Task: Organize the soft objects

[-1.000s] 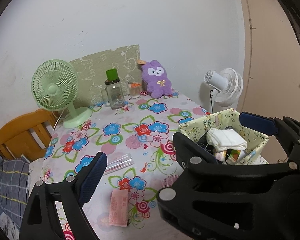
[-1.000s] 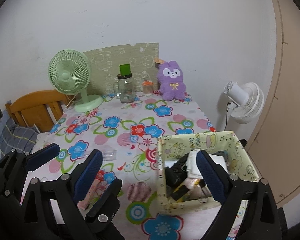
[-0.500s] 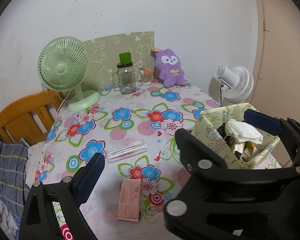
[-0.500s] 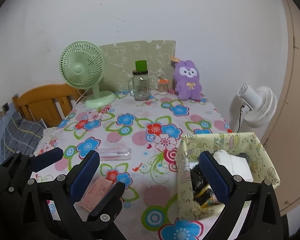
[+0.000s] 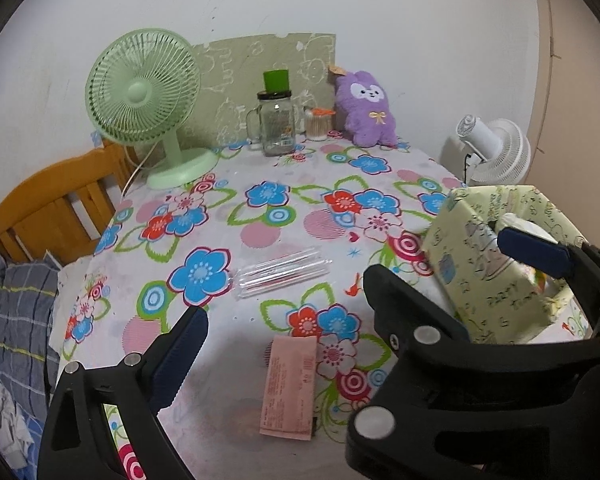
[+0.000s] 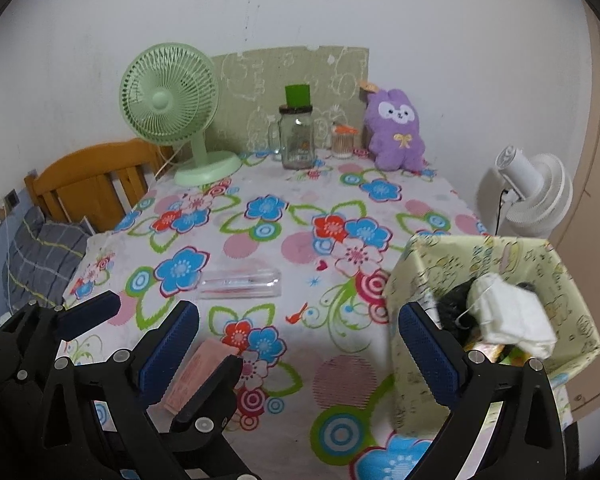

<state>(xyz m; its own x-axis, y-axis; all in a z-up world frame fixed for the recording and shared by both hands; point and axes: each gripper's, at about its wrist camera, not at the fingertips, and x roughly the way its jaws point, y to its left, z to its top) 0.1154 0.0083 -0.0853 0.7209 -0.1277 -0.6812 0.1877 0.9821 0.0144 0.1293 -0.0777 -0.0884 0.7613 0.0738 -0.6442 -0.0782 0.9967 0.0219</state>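
Note:
A purple plush rabbit (image 5: pixel 367 109) sits at the table's far edge against the wall; it also shows in the right wrist view (image 6: pixel 396 129). A pale yellow fabric basket (image 6: pixel 416 280) at the right holds a white cloth (image 6: pixel 512 316) and dark items; it shows in the left wrist view (image 5: pixel 480 276) too. A pink packet (image 5: pixel 290 386) lies near the front edge, in front of my left gripper (image 5: pixel 352 292), which is open and empty. My right gripper (image 6: pixel 300 340) is open and empty, its right finger beside the basket's near wall.
A green desk fan (image 5: pixel 148 96), a glass jar with a green lid (image 5: pixel 276 120) and a small cotton swab jar (image 5: pixel 319 124) stand at the back. A clear plastic sleeve (image 5: pixel 284 272) lies mid-table. A wooden chair (image 5: pixel 56 204) is left, a white fan (image 5: pixel 496 152) right.
Both grippers have drawn back and lowered, so the table and basket look nearer. The left view has swung left, pushing the basket toward its right edge. Both stay open.

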